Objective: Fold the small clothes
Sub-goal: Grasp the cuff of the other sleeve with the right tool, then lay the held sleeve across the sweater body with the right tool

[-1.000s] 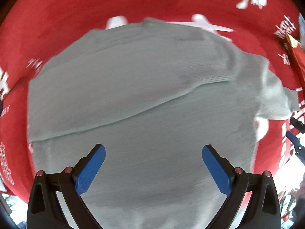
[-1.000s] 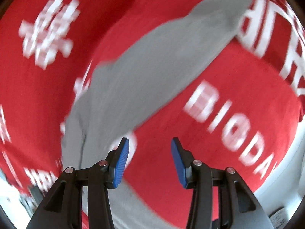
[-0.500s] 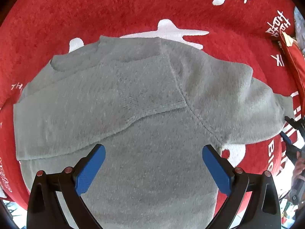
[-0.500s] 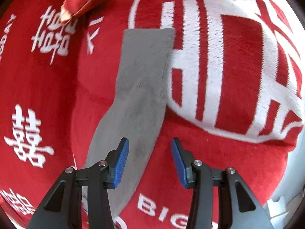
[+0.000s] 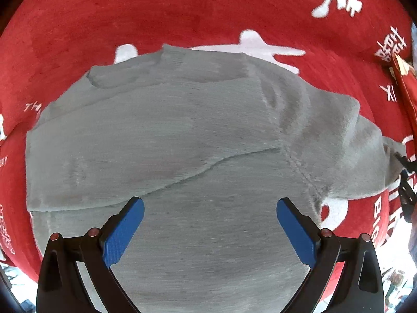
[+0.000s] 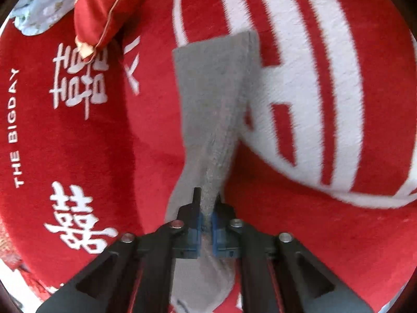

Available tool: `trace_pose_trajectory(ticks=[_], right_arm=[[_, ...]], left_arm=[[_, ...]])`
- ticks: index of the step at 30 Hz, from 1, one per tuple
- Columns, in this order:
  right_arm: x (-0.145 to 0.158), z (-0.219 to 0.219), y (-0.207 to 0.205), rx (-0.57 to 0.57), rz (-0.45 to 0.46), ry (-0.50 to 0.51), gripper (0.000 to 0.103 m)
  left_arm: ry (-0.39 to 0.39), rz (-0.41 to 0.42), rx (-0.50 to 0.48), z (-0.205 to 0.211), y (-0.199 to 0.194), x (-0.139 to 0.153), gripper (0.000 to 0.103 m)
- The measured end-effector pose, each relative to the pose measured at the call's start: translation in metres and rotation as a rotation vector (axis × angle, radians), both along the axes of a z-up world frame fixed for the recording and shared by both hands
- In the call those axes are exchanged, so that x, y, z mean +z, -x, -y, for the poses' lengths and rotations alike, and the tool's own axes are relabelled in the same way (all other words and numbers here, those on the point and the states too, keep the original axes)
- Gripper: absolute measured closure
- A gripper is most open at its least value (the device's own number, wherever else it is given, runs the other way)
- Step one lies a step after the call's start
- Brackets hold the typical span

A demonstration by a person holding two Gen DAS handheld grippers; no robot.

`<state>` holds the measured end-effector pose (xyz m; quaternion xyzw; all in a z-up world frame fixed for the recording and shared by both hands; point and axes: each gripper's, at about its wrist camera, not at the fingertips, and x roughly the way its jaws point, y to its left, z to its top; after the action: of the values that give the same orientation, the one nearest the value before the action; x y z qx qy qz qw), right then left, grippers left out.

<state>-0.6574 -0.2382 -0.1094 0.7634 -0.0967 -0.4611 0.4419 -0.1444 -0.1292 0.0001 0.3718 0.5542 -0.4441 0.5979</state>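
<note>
The right gripper (image 6: 206, 224) has closed its fingers on the grey sweater's sleeve (image 6: 213, 99) while the left gripper (image 5: 209, 224) hovers spread; the thin pinch could slip mid-fold.

The grey fleece sweater (image 5: 182, 140) lies flat below the left gripper (image 5: 209, 224); its sleeve (image 6: 216, 109) is pinched between the right gripper's (image 6: 206, 224) jaws.

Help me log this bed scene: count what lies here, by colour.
Grey: 1, the sweater, its sleeve pinched by the right gripper.
Red: 2, blanket and cushion.
Pale floral: 1, cloth.
Total: 4.
</note>
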Motion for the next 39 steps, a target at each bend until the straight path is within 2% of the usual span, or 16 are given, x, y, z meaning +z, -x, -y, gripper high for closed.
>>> trace_pose_trajectory(ticks=[3,7,11,14,17,21,23,25,27,30,33,35,38,39], right_arm=[[0.016,0.000,-0.015,0.045,0.063,0.088,0.097],[0.052,0.009,-0.061,0.175,0.160,0.246,0.097],[0.093,0.025,-0.135,0.373,0.218,0.379,0.097],[0.118,0.030,-0.197,0.537,0.217,0.447,0.097],[0.137,0.027,-0.284,0.745,0.170,0.492,0.097],[0.129,0.007,-0.384,0.944,0.128,0.476,0.097],[0.113,-0.011,-0.439,1.050,0.086,0.435,0.097],[0.097,-0.027,-0.477,1.134,0.031,0.398,0.097],[0.079,-0.046,-0.511,1.230,-0.086,0.355,0.097],[0.067,-0.065,-0.539,1.319,-0.256,0.327,0.093],[0.079,-0.093,-0.562,1.415,-0.466,0.425,0.093],[0.094,-0.119,-0.582,1.524,-0.637,0.553,0.093],[0.098,-0.149,-0.603,1.672,-0.791,0.666,0.081],[0.098,-0.162,-0.610,1.729,-0.863,0.718,0.073]], left_arm=[[0.014,0.005,0.025,-0.008,-0.014,0.003,0.001],[0.032,0.017,0.067,-0.019,-0.041,0.009,0.001],[0.055,0.029,0.113,-0.033,-0.074,0.017,0.001],[0.075,0.031,0.154,-0.046,-0.104,0.020,0.001],[0.089,0.043,0.202,-0.061,-0.133,0.021,0.001],[0.094,0.056,0.289,-0.090,-0.179,0.020,0.001],[0.094,0.062,0.321,-0.102,-0.197,0.017,0.001],[0.090,0.065,0.345,-0.114,-0.214,0.013,0.001],[0.091,0.065,0.364,-0.125,-0.227,0.009,0.001],[0.105,0.034,0.383,-0.137,-0.242,0.004,0.001],[0.137,-0.028,0.410,-0.147,-0.257,0.003,0.001],[0.166,-0.067,0.442,-0.153,-0.270,0.003,0.001],[0.190,-0.092,0.477,-0.159,-0.283,0.005,0.001],[0.194,-0.098,0.485,-0.161,-0.287,0.005,0.001]])
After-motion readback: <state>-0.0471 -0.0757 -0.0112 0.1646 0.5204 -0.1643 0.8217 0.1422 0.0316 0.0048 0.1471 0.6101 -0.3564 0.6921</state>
